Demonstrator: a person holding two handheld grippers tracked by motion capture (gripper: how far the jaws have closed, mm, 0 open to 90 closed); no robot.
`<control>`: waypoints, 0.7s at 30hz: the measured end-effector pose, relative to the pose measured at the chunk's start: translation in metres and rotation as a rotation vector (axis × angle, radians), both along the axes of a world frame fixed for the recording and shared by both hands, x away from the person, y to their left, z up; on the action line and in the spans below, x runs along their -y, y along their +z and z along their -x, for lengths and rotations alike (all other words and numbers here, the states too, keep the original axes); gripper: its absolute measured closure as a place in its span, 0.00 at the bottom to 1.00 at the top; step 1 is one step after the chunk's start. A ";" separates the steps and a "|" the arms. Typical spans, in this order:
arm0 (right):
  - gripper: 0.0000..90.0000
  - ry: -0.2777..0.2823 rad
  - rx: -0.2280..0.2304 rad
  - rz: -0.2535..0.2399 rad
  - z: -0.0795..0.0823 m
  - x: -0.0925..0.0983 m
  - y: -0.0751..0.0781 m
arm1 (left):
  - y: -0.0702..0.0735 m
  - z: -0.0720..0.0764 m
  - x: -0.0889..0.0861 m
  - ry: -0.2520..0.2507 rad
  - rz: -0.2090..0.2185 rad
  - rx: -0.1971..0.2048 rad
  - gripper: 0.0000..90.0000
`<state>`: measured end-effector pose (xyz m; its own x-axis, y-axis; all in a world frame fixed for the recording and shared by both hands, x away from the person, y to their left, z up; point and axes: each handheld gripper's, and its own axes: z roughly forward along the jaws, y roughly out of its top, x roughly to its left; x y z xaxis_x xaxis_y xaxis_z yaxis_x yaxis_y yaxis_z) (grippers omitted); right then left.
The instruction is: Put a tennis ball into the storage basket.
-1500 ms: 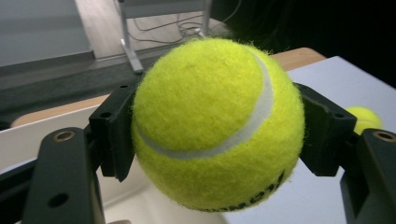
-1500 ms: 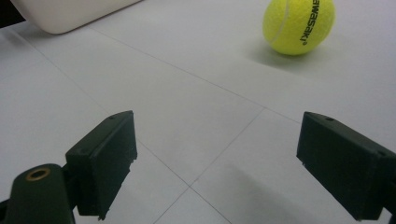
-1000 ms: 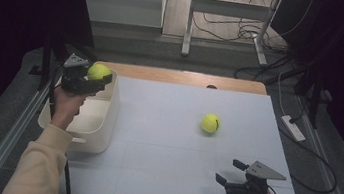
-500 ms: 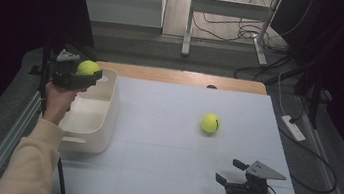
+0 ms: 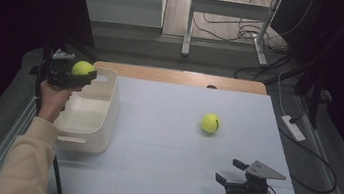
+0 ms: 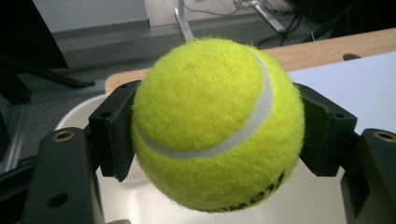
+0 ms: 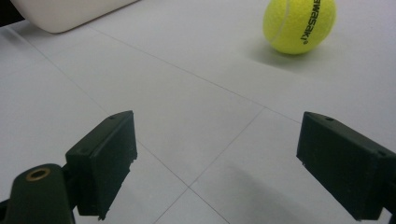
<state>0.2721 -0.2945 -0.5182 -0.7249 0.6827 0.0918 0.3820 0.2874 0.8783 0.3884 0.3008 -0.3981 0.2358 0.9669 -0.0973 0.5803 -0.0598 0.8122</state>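
Left gripper [image 5: 82, 76] at the left edge of the table [image 5: 159, 176], above the far end of the white bin [image 5: 106, 118]. Its jaws pinch a yellow tennis ball [image 5: 83, 68] from both sides; in the left gripper view the ball [image 6: 217, 123] sits squarely between the two black pads, its white seam curving from the upper right down across the lower left, with black lettering on its underside. As a sphere the ball has no long axis. The bin's pale interior lies directly below it.

The bin stands along the left edge, its long side parallel to that edge, its near end about halfway down the table. Its walls are the nearest obstacles to the held ball.

A second tennis ball [image 5: 211, 123] rests on the white surface right of centre, well apart from the bin and from both grippers. In the right gripper view this ball [image 7: 299, 24] lies ahead and to the right, printed lettering facing the camera, with a rounded corner of the bin [image 7: 70, 16] at the upper left.

Right gripper [image 5: 231, 172] near the near right corner, jaws spread wide with nothing between them, held low over the surface.

Bare white surface spans the middle and near side of the table. A wooden strip [image 5: 187, 78] borders the far edge.
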 end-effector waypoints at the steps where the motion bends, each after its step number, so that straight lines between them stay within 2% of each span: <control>1: 0.14 0.001 0.000 -0.001 0.000 0.000 0.000 | -0.002 -0.002 0.001 -0.010 -0.002 -0.020 0.29; 3: 0.14 0.001 0.000 0.000 0.000 0.000 0.000 | -0.004 -0.003 0.001 -0.020 -0.005 -0.038 0.29; 9: 0.14 0.001 0.000 0.000 0.000 0.000 0.000 | -0.004 -0.004 0.000 -0.017 -0.002 -0.056 0.28; 12: 0.14 0.002 -0.001 0.000 0.000 0.000 0.000 | -0.001 -0.002 -0.001 0.011 0.023 -0.041 0.19; 14: 0.14 0.003 0.000 0.000 0.000 0.000 0.000 | 0.002 0.000 -0.001 0.014 0.039 -0.022 0.17; 17: 0.14 0.002 0.000 -0.001 0.000 0.000 0.000 | 0.005 0.003 0.002 -0.008 0.049 -0.013 0.13; 21: 0.14 0.004 0.000 -0.010 0.000 -0.001 0.001 | 0.009 0.009 0.011 -0.056 0.087 0.014 0.11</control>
<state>0.2719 -0.2938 -0.5175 -0.7273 0.6792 0.0985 0.3809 0.2801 0.8812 0.3799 0.2901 -0.3889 0.2913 0.9403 -0.1760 0.5662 -0.0211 0.8240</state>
